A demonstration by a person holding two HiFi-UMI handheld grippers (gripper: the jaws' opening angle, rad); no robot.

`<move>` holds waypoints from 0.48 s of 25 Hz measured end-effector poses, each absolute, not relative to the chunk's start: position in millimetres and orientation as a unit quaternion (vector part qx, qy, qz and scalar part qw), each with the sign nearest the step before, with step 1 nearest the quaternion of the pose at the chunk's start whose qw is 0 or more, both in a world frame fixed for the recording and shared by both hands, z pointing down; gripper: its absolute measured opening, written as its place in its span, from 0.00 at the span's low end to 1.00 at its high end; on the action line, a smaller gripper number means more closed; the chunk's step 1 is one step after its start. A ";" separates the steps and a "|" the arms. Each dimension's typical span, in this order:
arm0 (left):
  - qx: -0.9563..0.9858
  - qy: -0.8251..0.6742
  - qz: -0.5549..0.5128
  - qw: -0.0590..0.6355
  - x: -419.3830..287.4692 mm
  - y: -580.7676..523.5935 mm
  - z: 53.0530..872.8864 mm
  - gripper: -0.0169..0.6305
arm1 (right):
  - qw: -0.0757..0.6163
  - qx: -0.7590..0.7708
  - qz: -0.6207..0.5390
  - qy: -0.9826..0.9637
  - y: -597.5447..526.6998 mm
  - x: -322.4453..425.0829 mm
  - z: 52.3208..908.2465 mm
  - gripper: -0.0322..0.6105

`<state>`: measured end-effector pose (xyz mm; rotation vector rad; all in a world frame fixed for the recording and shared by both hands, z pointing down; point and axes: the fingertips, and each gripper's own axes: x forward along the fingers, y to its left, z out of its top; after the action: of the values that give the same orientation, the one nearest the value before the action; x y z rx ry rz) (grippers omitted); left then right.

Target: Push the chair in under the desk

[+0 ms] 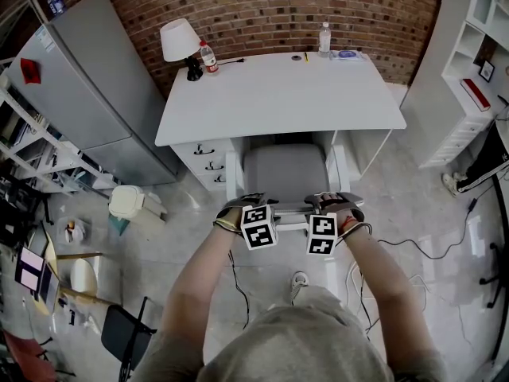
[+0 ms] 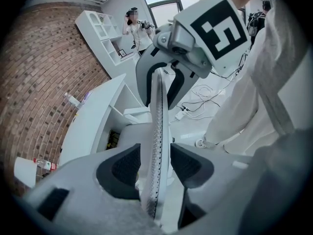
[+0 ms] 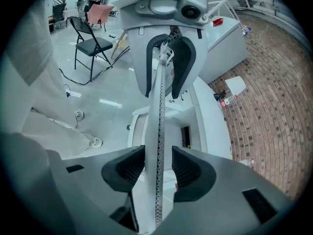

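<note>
Chair (image 1: 285,173) tucked at the counter's (image 1: 278,94) front edge, seat partly beneath the top. Backrest rail (image 2: 155,126) lying left-right, edge-on between the spread pads of left claw (image 2: 155,165) and right claw (image 3: 158,168); both wide, clamping nothing, equally near. Counter straight ahead of both.

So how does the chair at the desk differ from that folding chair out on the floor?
The desk chair has a white frame and gray seat; the folding chair is dark. The desk chair stands close in at the white desk, its back between the open jaws of the left gripper and right gripper; the folding chair stands out on the floor, untouched. Both stand upright.
</note>
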<state>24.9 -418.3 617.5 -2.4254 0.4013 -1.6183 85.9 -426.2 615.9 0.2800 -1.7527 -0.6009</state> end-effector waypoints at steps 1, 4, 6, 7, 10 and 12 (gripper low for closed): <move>-0.821 0.138 -0.545 0.100 25.3 -417.5 615.9 0.31 | 0.591 0.123 -0.259 -0.754 -425.0 85.3 614.2 0.28; -0.824 0.140 -0.540 0.104 26.9 -414.0 611.5 0.31 | 0.588 0.131 -0.258 -0.755 -421.3 83.7 609.2 0.28; -0.824 0.138 -0.540 0.108 27.0 -409.4 608.1 0.31 | 0.585 0.136 -0.258 -0.757 -417.8 81.7 604.9 0.28; -0.824 0.138 -0.539 0.111 27.1 -407.6 605.8 0.31 | 0.584 0.139 -0.258 -0.757 -415.7 80.8 602.6 0.28; -0.824 0.141 -0.536 0.119 26.8 -403.5 599.1 0.31 | 0.582 0.145 -0.259 -0.757 -409.8 79.4 596.4 0.28; -0.827 0.142 -0.531 0.118 27.1 -400.0 595.4 0.31 | 0.581 0.149 -0.260 -0.756 -406.7 78.5 593.5 0.28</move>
<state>27.1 -400.0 595.4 -2.4191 0.4144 -1.5537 78.5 -406.7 593.5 0.3490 -1.7670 -0.6075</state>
